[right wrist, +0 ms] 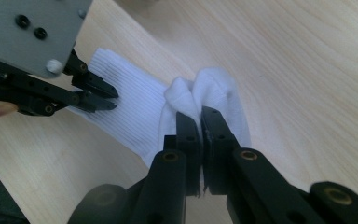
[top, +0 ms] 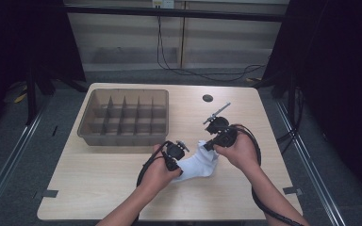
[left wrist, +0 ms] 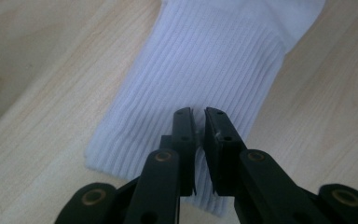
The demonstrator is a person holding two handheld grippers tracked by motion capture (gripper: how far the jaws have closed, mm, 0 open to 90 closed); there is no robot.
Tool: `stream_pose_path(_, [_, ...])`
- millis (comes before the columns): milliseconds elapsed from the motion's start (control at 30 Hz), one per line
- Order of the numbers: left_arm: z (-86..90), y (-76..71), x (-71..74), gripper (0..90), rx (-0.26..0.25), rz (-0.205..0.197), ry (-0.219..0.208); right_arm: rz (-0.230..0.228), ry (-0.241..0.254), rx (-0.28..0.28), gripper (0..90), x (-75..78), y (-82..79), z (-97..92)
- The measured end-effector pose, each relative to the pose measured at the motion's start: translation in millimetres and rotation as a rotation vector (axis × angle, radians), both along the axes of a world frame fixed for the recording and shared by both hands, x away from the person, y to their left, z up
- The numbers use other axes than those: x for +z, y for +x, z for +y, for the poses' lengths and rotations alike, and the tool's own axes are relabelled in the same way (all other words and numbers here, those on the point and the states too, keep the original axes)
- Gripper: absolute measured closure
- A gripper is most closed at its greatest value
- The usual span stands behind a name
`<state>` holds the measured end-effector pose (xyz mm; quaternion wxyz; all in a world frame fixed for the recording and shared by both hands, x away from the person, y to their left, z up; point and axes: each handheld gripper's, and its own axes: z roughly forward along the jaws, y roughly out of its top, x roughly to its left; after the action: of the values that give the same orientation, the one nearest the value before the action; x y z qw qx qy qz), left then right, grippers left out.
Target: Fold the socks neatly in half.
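The white ribbed sock (top: pixel 199 163) lay flat on the wooden table (top: pixel 99 181), stretched between the two grippers. The left gripper (left wrist: pixel 198 116) had its jaws nearly together, pinching a thin fold of the ribbed cuff end, while the right gripper (right wrist: pixel 200 116) was clenched on the bunched foot end. A brown divided tray (top: pixel 124 117) stood beyond the left gripper, well apart from the sock.

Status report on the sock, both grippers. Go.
Left gripper shut on white sock at ribbed cuff. Right gripper shut on sock's bunched foot end. Sock lies on table; divided tray stands apart, nothing in the way.
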<state>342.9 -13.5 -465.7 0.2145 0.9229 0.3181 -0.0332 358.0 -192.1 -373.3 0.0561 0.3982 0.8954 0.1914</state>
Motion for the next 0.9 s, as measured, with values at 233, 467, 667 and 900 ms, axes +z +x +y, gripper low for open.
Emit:
stream_pose_path(233, [0.3, -0.5, 2.5, 82.5, 0.004, 0.005, -0.014, 0.005, -0.002, 0.005, 87.5, -3.9, -0.1, 3.3])
stream_pose_path(467, [10.9, -3.3, 19.2, 82.2, -0.006, -0.023, -0.019, 0.007, 0.002, -0.001, 87.5, -8.3, 0.4, 1.4])
stream_pose_path(667, [26.3, -4.7, 16.8, 83.3, 0.005, -0.011, 0.006, 0.017, -0.005, -0.003, 87.5, -12.7, 0.4, 2.8])
stream_pose_path(900, [36.1, -9.5, 9.0, 85.2, -0.011, -0.003, 0.040, 0.021, -0.007, -0.004, 87.5, -15.5, 1.1, 4.7])
